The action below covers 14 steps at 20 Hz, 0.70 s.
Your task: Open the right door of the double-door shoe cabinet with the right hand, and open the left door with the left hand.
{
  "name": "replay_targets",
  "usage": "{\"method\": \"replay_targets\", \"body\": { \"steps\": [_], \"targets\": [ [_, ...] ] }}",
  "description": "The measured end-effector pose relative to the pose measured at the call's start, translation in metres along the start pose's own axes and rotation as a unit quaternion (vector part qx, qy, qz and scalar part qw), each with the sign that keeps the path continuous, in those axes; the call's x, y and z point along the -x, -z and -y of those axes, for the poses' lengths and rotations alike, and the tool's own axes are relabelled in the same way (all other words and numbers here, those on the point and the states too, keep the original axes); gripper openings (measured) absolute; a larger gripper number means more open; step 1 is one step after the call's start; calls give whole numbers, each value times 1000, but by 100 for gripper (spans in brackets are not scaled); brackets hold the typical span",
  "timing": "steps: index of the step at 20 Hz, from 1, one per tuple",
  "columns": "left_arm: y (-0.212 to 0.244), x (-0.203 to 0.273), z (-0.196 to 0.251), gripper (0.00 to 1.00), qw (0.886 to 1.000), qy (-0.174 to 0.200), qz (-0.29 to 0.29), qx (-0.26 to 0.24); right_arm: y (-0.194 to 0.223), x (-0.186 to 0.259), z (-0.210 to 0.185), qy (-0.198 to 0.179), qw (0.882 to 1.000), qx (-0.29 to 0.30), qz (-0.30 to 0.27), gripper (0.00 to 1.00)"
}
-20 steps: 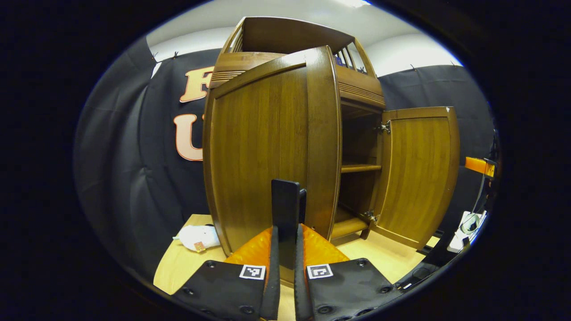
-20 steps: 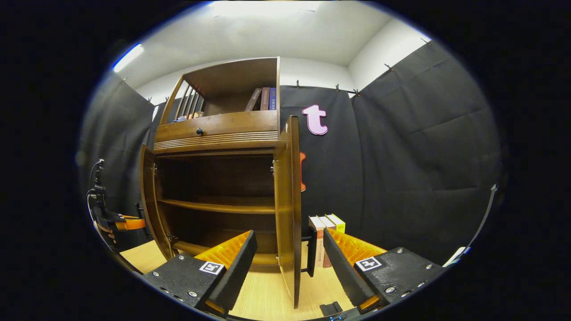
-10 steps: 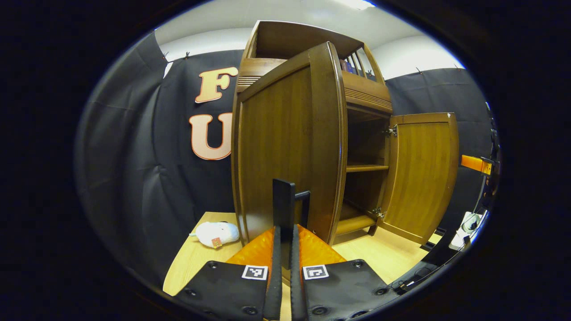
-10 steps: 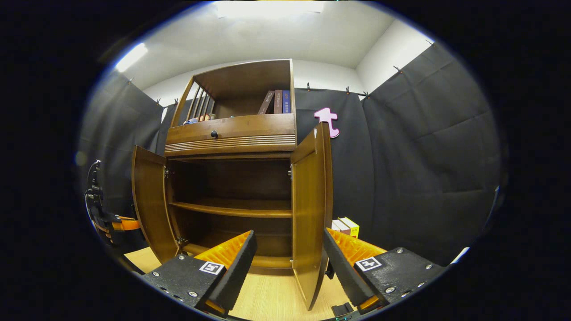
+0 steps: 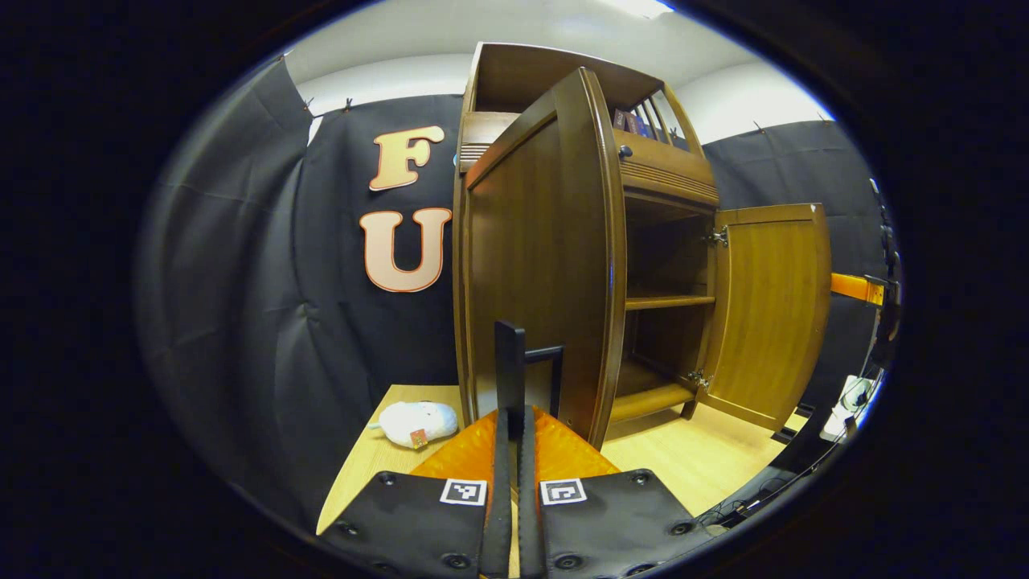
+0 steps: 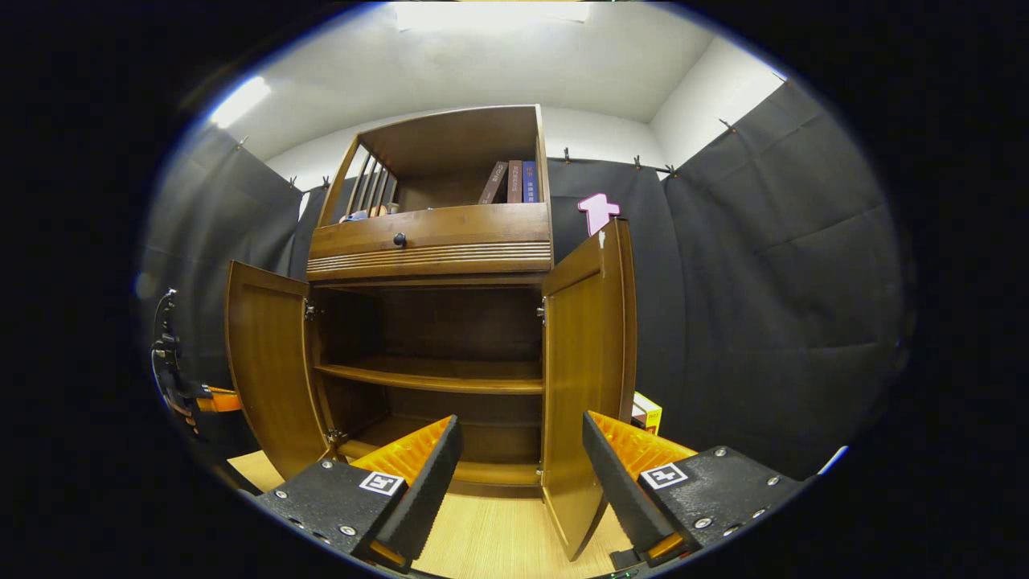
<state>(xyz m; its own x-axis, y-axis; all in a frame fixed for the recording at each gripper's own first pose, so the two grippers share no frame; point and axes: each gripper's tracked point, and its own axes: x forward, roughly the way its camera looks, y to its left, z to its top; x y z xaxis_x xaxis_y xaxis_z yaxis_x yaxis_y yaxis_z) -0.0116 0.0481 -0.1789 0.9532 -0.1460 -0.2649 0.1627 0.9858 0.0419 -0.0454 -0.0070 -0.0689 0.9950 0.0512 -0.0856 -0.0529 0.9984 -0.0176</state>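
Two doors hang open on your shoe cabinet (image 6: 434, 241), and behind them you have one middle shelf (image 6: 434, 376) and a bottom board, both bare as far as the dim interior lets you tell. Going left to right in the right gripper view: your left gripper (image 6: 189, 398) sits at the far left edge, just beside the outer face of the left door (image 6: 269, 362); that door stands swung wide, the open compartment comes next, then the right door (image 6: 583, 378), swung out toward you between your right gripper's fingers (image 6: 422, 482). Your right gripper (image 6: 518, 470) is released, its fingers spread well apart and touching nothing. Above the doors you have one drawer with a single dark knob (image 6: 399, 239), and over it an open top compartment holding three upright books (image 6: 511, 182) at its right end, the leftmost one leaning; some small items at its left end are too small to tell. One yellow box (image 6: 645, 412) peeks out on the floor behind the right door. In the left gripper view, one white soft toy (image 5: 418, 422) lies on the wooden floor (image 5: 691, 458) left of the cabinet, near the black cloth wall (image 5: 265, 305). Your left gripper (image 5: 510, 378) is clenched on the left door's black bar handle (image 5: 540, 371), both fingers pressed together around it
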Motion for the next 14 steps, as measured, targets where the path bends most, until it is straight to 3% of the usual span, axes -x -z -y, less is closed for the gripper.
{"method": "replay_targets", "body": {
  "steps": [14],
  "targets": [
    [16,5,-84,10,998,-49,0,26,14,-19,-46,-23,1000,3,-17,92]
  ]
}}
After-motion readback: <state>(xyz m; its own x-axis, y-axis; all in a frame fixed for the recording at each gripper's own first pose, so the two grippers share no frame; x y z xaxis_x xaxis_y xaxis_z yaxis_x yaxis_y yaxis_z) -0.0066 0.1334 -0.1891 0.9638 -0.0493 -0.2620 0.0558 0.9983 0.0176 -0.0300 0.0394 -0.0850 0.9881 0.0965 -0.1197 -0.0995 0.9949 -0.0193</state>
